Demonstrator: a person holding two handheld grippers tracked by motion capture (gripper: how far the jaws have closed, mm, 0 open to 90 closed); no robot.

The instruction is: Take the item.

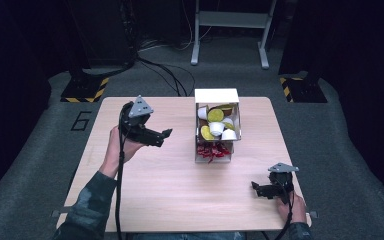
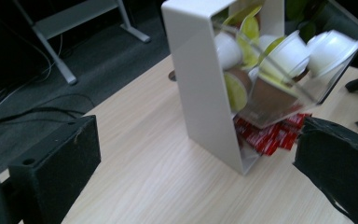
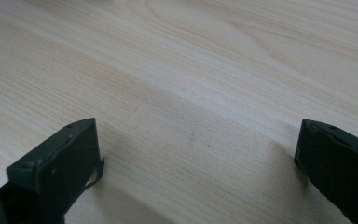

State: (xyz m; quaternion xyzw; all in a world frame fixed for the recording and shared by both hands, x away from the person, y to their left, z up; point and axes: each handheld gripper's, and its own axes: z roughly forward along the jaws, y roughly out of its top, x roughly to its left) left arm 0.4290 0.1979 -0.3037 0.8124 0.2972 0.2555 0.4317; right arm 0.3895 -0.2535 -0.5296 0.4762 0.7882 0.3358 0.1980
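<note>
A white box-shaped dispenser [image 1: 217, 95] stands at the back middle of the wooden table [image 1: 170, 185]. White and yellow-green lidded pods [image 1: 215, 122] fill its upper part, and red sachets [image 1: 212, 151] lie in its lower tray. In the left gripper view the dispenser [image 2: 200, 88] is close ahead, with pods [image 2: 289, 51] behind its clear front and red sachets [image 2: 270, 137] below. My left gripper [image 1: 162, 137] is held above the table left of the dispenser, open and empty. My right gripper [image 1: 258, 189] sits low near the table's front right, open over bare wood [image 3: 191, 93].
Beyond the table's far edge lie grey carpet, black cables [image 1: 165, 70] and a grey metal stand [image 1: 230, 30]. Yellow-black striped bases [image 1: 85, 90] stand at the back left and back right. The person's hands hold both grippers from the near side.
</note>
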